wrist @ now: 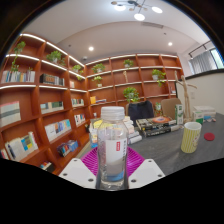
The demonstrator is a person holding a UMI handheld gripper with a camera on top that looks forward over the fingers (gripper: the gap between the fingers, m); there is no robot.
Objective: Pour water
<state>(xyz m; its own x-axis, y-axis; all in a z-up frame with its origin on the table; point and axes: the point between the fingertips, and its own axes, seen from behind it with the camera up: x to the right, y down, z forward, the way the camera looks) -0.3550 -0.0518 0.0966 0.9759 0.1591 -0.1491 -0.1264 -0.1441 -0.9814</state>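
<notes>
Library room with lit bookshelves (45, 100) behind grey table (170, 150), clear water bottle (112, 138) upright between gripper (112, 160) fingers, magenta pads against its sides, bottle gripped, yellow cup (191, 137) well apart

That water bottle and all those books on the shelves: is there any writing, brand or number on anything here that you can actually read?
None can be read.
Water bottle, between the pads of the hand-held gripper: its label has a red patch, print too small to read.
Books on the bookshelves: covers and spines too blurred.
Books on the table: titles unreadable.
Yellow-green cup: a pattern, no legible words.
</notes>
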